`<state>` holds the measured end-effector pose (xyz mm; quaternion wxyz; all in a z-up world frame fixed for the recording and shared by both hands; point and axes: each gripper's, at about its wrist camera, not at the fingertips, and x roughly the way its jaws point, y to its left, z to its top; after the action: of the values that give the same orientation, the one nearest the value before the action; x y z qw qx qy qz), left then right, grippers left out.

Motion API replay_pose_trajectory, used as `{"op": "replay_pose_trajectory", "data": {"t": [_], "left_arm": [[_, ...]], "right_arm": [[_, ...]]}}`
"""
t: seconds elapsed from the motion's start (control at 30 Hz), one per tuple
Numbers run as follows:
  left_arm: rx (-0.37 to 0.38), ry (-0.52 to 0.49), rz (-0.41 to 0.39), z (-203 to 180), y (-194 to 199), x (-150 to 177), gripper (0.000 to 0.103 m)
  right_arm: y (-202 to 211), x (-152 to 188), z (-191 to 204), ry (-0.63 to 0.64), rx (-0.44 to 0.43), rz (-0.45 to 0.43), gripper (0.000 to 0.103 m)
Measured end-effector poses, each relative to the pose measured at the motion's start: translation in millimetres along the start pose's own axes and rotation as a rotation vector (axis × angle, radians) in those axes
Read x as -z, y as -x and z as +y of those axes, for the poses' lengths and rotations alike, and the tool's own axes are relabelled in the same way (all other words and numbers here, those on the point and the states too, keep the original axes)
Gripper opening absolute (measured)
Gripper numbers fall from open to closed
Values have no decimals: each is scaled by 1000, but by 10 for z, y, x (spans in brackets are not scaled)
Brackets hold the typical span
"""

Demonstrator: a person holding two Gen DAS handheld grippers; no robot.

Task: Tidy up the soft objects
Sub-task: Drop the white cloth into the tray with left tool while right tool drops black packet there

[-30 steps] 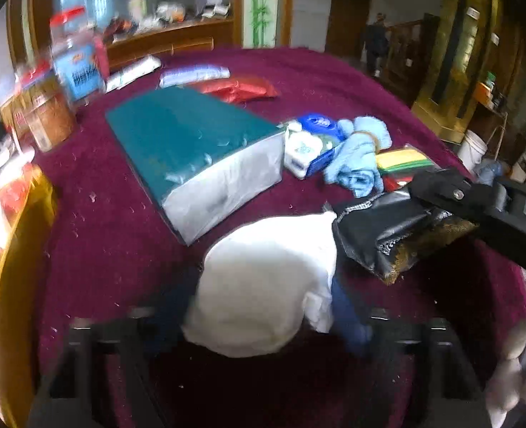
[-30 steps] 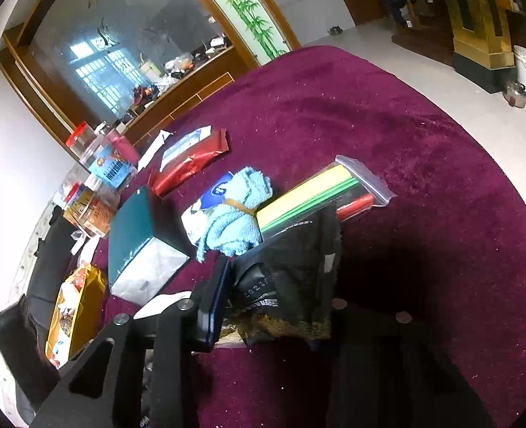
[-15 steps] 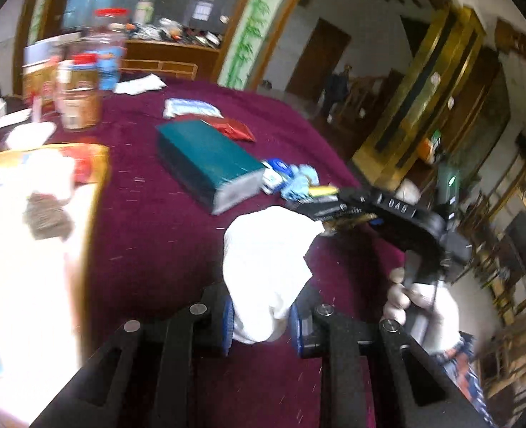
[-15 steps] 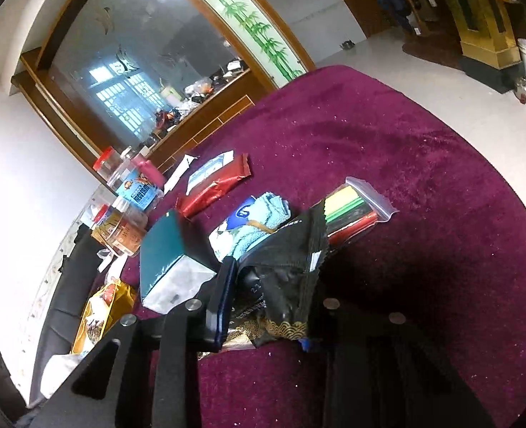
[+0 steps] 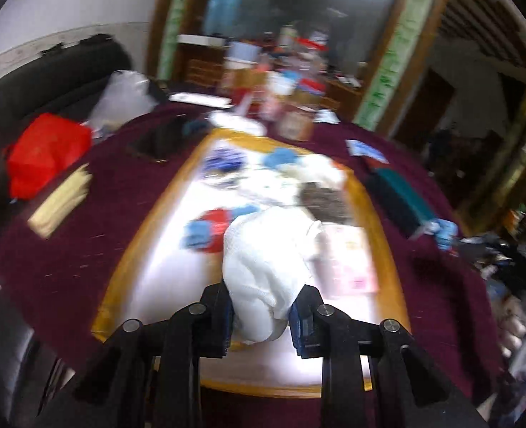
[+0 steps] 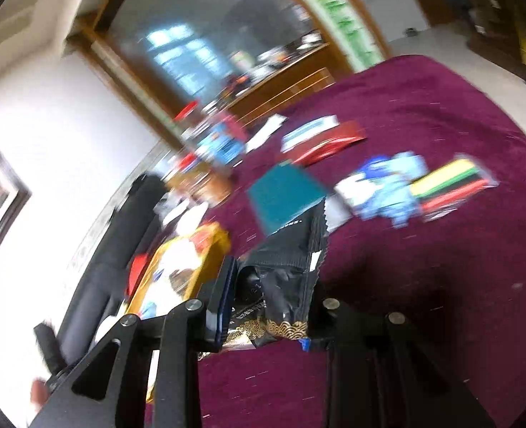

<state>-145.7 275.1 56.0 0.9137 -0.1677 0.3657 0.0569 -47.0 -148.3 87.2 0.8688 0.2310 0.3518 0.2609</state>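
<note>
White cloth (image 5: 266,264) clamped tight in the left gripper (image 5: 261,315), hanging over the yellow-rimmed tray (image 5: 148,221) on the maroon tablecloth (image 5: 84,235). Right gripper (image 6: 268,308) pinched closed on a black packet (image 6: 284,278) above the tablecloth, near the teal box (image 6: 284,196) and blue cloth (image 6: 391,192). Blurry.

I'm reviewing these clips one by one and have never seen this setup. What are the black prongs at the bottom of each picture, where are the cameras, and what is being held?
No robot here: a person holds a two-finger gripper in each hand, each with a fisheye camera looking along its fingers. The prongs are those fingers. In the left view, the left gripper is shut on a white cloth above a yellow-rimmed tray that already holds small items. In the right view, the right gripper is shut on a black packet over the maroon tablecloth, where a teal box lies.
</note>
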Motion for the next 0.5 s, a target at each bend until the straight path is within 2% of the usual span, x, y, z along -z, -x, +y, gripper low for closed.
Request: {"op": "replay_pose_trajectory", "data": {"t": [0.03, 0.1, 0.13, 0.23, 0.33, 0.5], "left_arm": [[-28, -3, 9, 47, -48, -7, 31], [-70, -21, 36, 109, -166, 18, 52], [-75, -19, 46, 122, -208, 21, 56], [-73, -7, 34, 145, -229, 50, 60], [-24, 31, 1, 241, -83, 66, 65], [28, 94, -71, 397, 178, 42, 70]], "right_arm": [[-50, 37, 120, 17, -18, 19, 28], [-185, 123, 381, 55, -56, 66, 28], [-252, 166, 498, 71, -74, 90, 28], [-486, 344, 881, 136, -119, 173, 28], [-751, 559, 1293, 234, -152, 268, 28], [-1195, 926, 1786, 372, -161, 396, 28]]}}
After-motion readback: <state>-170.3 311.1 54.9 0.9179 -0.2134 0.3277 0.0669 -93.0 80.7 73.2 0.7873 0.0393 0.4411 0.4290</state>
